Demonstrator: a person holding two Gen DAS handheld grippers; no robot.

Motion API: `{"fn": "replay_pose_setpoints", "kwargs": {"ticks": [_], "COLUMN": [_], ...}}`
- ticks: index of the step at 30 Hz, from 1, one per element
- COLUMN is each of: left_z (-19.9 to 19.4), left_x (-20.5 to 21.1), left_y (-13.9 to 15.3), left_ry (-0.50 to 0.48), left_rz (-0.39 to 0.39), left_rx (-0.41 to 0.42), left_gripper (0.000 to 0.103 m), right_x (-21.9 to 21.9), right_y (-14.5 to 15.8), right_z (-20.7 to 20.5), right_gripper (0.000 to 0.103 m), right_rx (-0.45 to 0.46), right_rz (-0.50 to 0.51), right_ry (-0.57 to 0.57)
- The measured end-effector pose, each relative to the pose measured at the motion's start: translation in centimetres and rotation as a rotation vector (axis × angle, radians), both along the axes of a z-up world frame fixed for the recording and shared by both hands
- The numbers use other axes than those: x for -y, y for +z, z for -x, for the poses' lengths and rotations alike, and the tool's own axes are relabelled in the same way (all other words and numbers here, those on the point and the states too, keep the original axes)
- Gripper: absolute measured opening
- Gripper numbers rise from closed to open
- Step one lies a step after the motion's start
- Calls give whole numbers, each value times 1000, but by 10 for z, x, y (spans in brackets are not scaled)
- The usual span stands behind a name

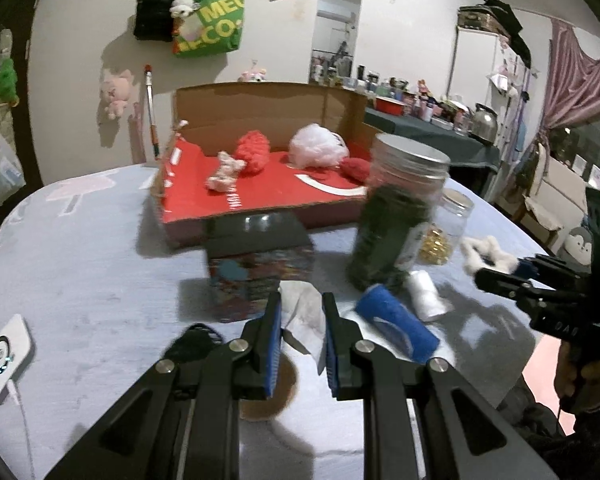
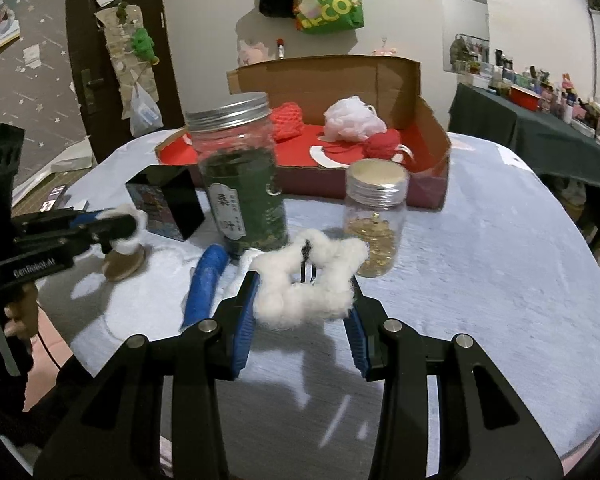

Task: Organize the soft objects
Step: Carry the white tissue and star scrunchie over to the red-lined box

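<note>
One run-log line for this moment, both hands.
left gripper: jaws shut on white cloth | right gripper: jaws shut on white fluffy star | cardboard box: holds soft items

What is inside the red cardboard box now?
The box holds a red knitted piece, a pale pink mesh puff, a red yarn ball and a small pink toy. The tall jar covers its left part.

A lived-in room of a home. A round table (image 2: 500,240) under a pale cloth stands before a white wall hung with a green tote bag (image 1: 212,20), a black bag (image 1: 154,12), a pink plush toy (image 1: 116,92) and photographs. A side table (image 1: 432,128) crowded with bottles and a kettle (image 1: 484,122), pink curtains (image 1: 580,80) and a dark door (image 2: 116,60) complete the domestic setting.
</note>
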State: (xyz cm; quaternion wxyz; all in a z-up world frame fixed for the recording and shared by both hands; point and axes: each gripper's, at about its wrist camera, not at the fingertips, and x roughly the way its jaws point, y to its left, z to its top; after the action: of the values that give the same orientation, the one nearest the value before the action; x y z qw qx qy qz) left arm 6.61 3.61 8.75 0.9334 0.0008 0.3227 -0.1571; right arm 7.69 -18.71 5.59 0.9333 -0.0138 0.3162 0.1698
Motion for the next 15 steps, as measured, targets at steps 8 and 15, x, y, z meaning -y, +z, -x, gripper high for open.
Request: {"fn": "replay_pose_setpoints", "kwargs": {"ticks": [8, 15], "left_z": [0, -6], "left_x": [-30, -48], "left_y": [3, 0], "left_ry": [65, 97], "left_rz": [-2, -21], "left_rx": [4, -9], "left_gripper": [19, 19], "right_x": [17, 28], "right_y": [3, 2], "right_z": [0, -6], "right_gripper": [38, 38], "right_rx": [7, -1], "right_rz": [12, 19], "right_ry": [-43, -57]}}
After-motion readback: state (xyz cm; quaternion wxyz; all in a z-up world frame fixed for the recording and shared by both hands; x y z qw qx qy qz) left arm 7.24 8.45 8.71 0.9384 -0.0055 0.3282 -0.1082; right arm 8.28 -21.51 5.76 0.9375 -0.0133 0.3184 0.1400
